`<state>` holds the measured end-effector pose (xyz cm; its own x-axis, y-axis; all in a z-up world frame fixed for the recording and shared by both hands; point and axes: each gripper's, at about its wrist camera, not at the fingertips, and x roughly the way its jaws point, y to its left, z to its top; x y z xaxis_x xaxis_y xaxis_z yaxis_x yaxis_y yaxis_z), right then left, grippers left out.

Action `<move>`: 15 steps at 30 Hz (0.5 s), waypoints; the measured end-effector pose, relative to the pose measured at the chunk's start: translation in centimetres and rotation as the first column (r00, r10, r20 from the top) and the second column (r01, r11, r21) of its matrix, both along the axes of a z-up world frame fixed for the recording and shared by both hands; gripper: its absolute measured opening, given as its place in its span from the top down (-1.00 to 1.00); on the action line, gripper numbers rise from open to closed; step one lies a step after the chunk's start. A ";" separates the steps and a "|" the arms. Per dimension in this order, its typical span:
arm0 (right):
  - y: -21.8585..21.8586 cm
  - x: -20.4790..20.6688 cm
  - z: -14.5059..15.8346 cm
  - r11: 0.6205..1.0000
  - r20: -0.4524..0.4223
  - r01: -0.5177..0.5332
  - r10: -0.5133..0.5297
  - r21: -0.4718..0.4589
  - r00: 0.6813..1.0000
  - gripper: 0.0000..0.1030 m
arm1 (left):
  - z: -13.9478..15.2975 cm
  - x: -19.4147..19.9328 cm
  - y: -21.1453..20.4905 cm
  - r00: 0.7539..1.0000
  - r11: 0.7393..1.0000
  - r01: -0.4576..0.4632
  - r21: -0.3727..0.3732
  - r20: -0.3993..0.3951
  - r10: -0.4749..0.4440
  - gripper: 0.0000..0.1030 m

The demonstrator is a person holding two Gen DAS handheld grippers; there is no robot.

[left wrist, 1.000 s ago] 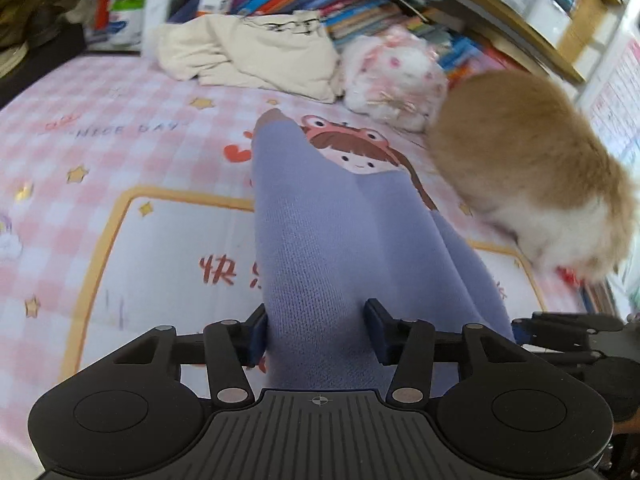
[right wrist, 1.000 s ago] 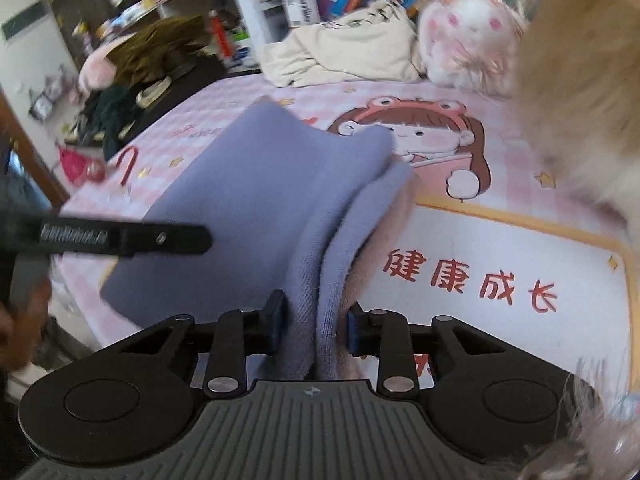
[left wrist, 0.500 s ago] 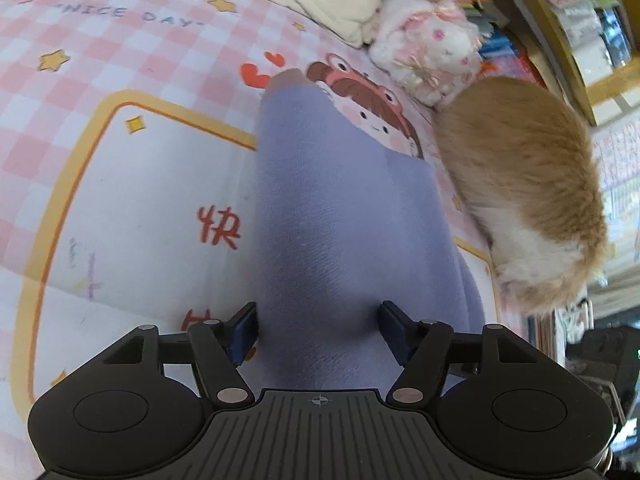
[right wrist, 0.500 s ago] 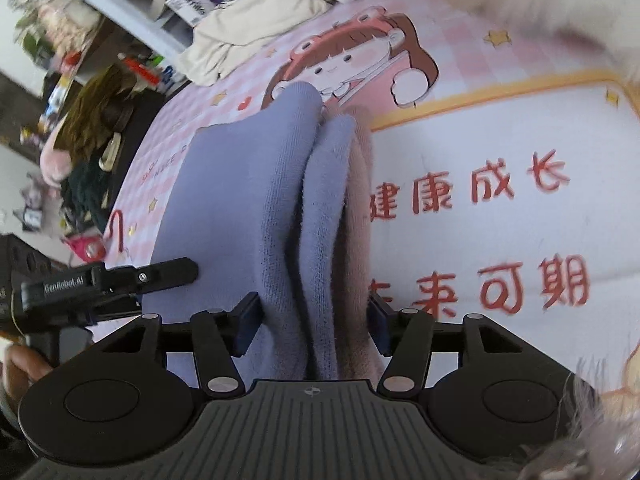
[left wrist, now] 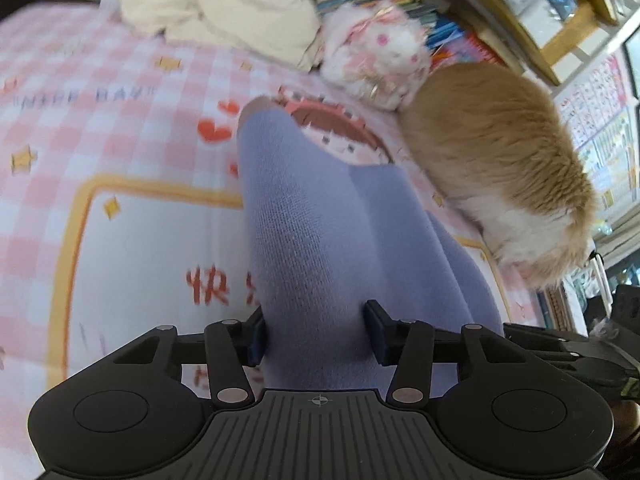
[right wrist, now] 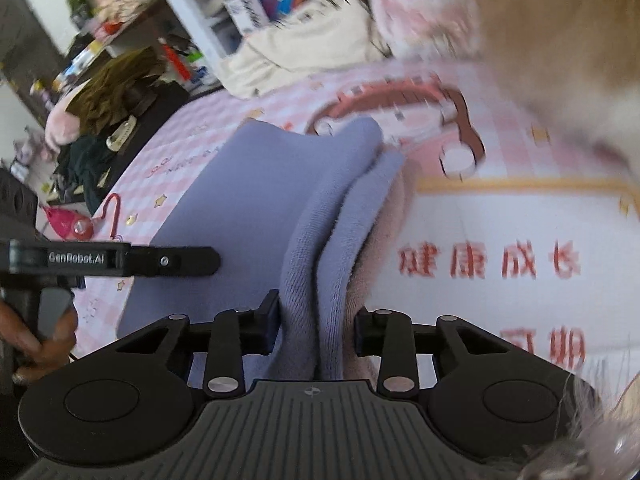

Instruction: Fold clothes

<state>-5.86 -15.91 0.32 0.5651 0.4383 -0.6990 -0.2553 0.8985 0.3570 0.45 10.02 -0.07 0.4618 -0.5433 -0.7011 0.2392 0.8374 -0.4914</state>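
A folded lavender knit garment (left wrist: 312,220) lies on a pink checked play mat (left wrist: 120,120), with its near edge raised. My left gripper (left wrist: 316,332) has its jaws closing on one thick fold of that edge, and both pads press into the cloth. In the right wrist view the same garment (right wrist: 248,192) shows two stacked folds with a pinkish lining. My right gripper (right wrist: 316,320) is closing on those folds, pads touching them. One of the left gripper's fingers (right wrist: 172,259) reaches in from the left, held by a hand (right wrist: 36,344).
An orange-and-white cat (left wrist: 496,152) stands on the mat just right of the garment, close to my right gripper (right wrist: 560,40). A pink-spotted plush toy (left wrist: 372,52) and a cream garment (left wrist: 224,12) lie at the back by bookshelves. Dark clothes (right wrist: 80,152) pile at the left.
Both grippers' jaws stood wider around the folds half a second ago and have narrowed onto them again. The left view has tipped back up; the right gripper has rolled back.
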 end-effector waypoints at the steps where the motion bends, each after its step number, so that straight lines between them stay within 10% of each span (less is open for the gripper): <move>1: 0.3 0.0 0.2 1.000 0.019 -0.004 0.005 -0.010 1.000 0.40 | 0.2 0.1 0.2 1.000 1.000 0.000 -0.001 0.014 0.000 0.08; 15: 4.3 3.4 2.4 0.998 0.146 -0.003 0.012 -0.065 0.989 0.40 | 1.8 3.9 3.3 0.993 0.999 -0.003 -0.038 0.121 0.008 0.08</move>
<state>-2.47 -11.65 2.75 0.6599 0.3993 -0.6364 -0.3073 0.9164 0.2564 4.31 13.34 1.71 0.5449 -0.5653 -0.6193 0.2943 0.8205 -0.4900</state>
